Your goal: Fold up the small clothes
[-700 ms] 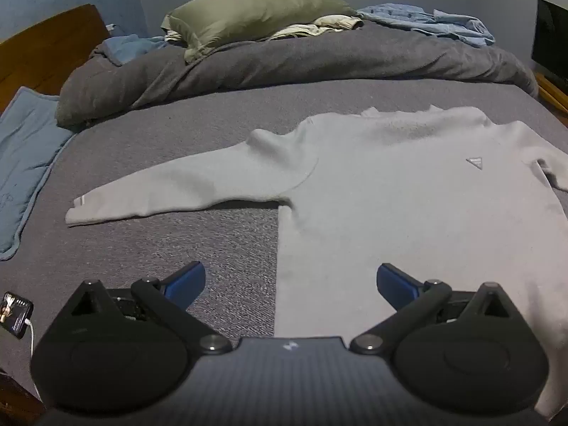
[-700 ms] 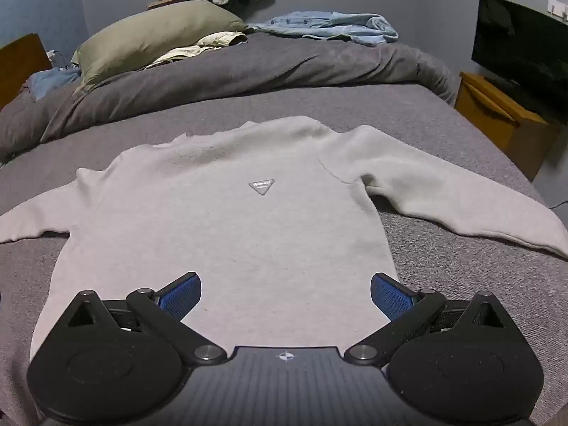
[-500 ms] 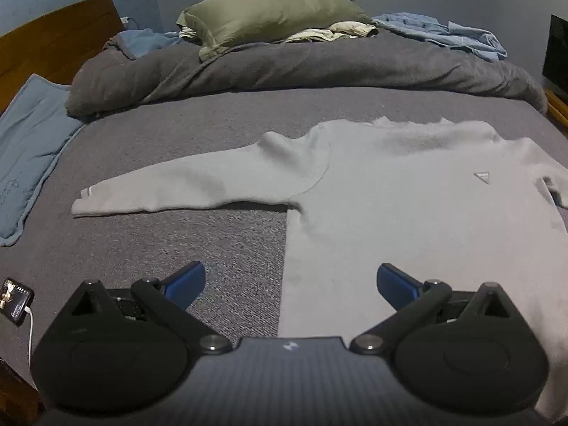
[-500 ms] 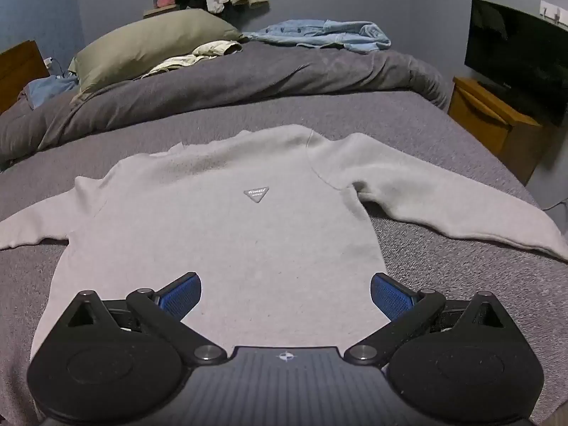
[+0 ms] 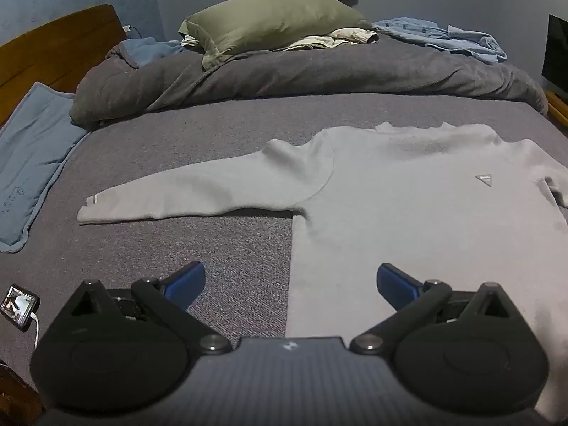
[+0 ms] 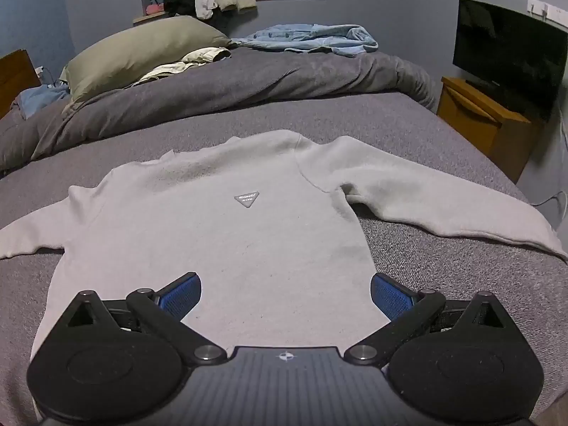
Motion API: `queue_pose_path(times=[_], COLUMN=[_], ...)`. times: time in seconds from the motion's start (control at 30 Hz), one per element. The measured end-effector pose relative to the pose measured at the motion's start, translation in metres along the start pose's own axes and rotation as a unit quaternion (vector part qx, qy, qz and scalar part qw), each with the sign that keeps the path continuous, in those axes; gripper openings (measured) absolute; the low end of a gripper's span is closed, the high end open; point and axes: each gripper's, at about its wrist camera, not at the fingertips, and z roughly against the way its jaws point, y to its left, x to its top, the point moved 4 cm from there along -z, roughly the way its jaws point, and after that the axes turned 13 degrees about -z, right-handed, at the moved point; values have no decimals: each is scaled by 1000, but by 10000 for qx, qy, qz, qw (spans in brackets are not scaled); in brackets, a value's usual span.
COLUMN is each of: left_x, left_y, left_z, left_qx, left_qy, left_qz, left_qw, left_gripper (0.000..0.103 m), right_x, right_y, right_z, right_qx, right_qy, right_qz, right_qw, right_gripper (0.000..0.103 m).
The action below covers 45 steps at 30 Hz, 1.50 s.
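Note:
A pale grey long-sleeved sweatshirt [image 5: 408,206] [image 6: 220,234] lies flat, front up, on the grey bed, both sleeves spread out sideways. A small triangular patch [image 6: 246,199] marks its chest. My left gripper [image 5: 291,284] hovers open above the sweatshirt's lower left side edge, one blue pad over the bedsheet and one over the cloth. Above the lower right part of the body my right gripper [image 6: 285,293] stands open. Neither gripper holds anything. The hem is hidden behind the gripper bodies.
A rumpled dark grey duvet [image 5: 301,71] crosses the far bed, with an olive pillow [image 5: 269,21] and blue clothes [image 6: 312,39] on it. A blue mat [image 5: 28,163] and a phone [image 5: 19,307] lie at left. At right stand a TV [image 6: 511,53] and wooden cabinet [image 6: 486,120].
Both views have tilted up and pulled back a little, so the sweatshirt sits lower in the frames. Both grippers stay open; the sweatshirt has not moved.

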Motion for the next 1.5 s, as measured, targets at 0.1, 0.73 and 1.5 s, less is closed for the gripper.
queue_pose_path(times=[0.1,0.73,1.5], left_x=[0,-1,-2], left_y=[0,1,4], left_z=[-1,-4,-7], left_qx=[-2,-24,13], left_qy=[17,85,148], left_qz=[-18,17,10], left_qw=[10000,10000,9999], left_gripper=[103,103,103], right_x=[0,-1,0], right_y=[0,-2,-3], right_z=[-1,-6,-8], right_qx=[-9,-51,-61], right_qy=[29,124,138], right_qz=[6,15,26], right_qw=[10000,9999,9999], right_gripper=[103,103,103])
